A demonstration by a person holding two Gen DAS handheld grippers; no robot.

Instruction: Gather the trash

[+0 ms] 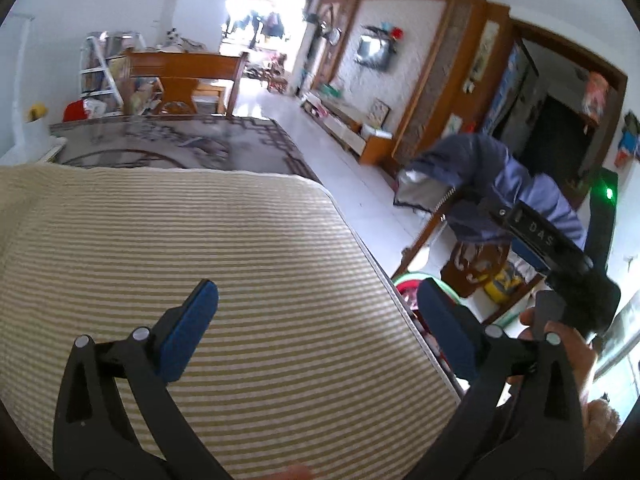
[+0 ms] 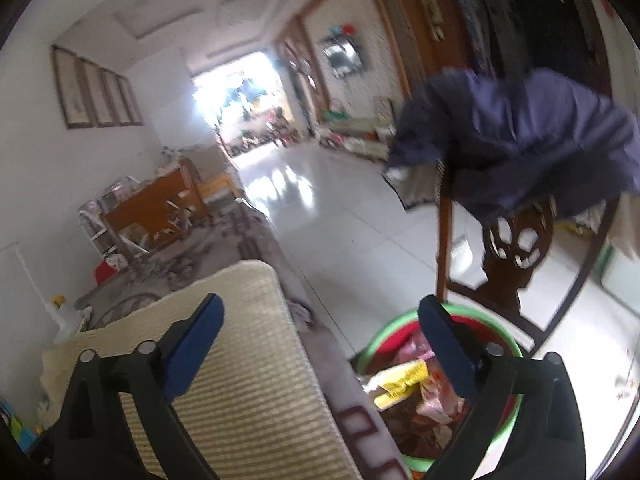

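My left gripper is open and empty above the striped beige mat on the table. My right gripper is open and empty, held over the table's right edge and above a green-rimmed red bin on the floor. The bin holds trash: a yellow wrapper and pink and red wrappers. The bin's rim shows past the table edge in the left wrist view. The right gripper's black body and the hand holding it show at the right of that view.
A dark wooden chair draped with a blue jacket stands right behind the bin. A patterned grey cloth covers the far table. A white tiled floor runs toward a bright doorway. A wooden bench and shelves stand at the back left.
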